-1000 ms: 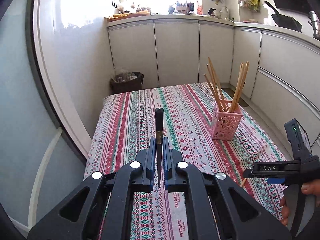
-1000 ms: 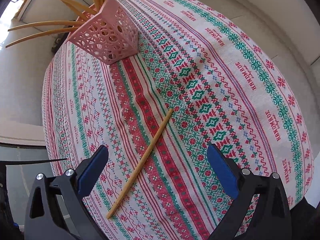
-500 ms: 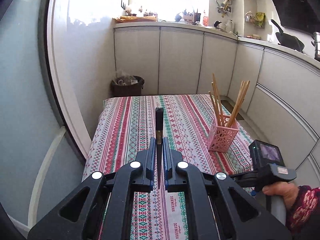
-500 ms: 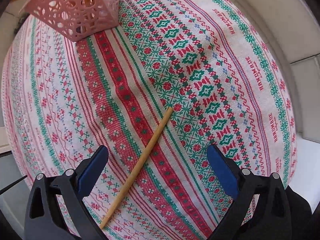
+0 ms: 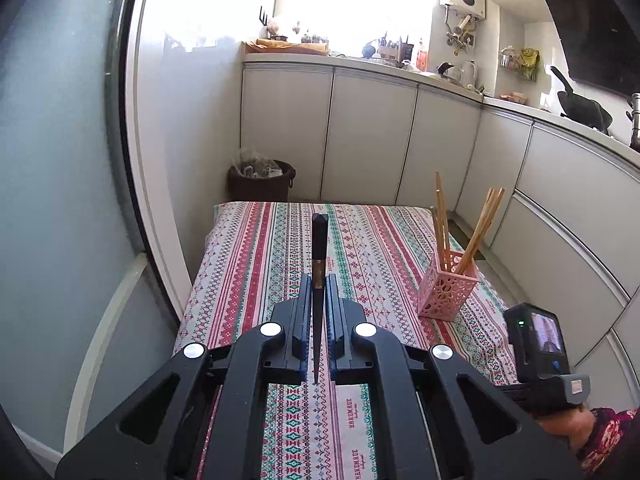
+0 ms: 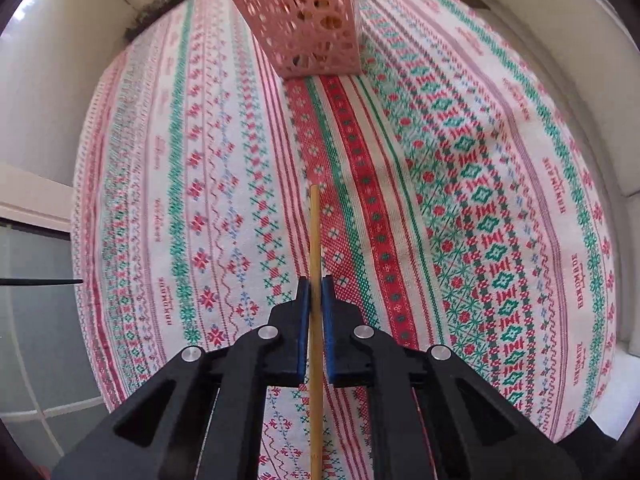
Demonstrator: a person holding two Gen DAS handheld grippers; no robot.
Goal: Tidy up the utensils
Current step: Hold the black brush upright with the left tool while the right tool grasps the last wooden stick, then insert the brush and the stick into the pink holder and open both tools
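My left gripper is shut on a slim black utensil with a brass band. It is held above the striped tablecloth, its thick end pointing away. My right gripper is shut on a wooden chopstick, which runs straight between the pads over the cloth. A pink lattice holder stands at the table's right side with several wooden chopsticks upright in it. In the right wrist view the holder sits ahead of the held chopstick's far end.
A dark waste bin stands beyond the table's far edge, in front of grey cabinets. A wall and glass panel run along the table's left. A person's hand and patterned sleeve hold the right tool. The black utensil's thin tip shows at left.
The right gripper's jaws went from wide open around the lying wooden chopstick to shut on it, and it swung to line up with the pink holder. The left gripper rose slightly.
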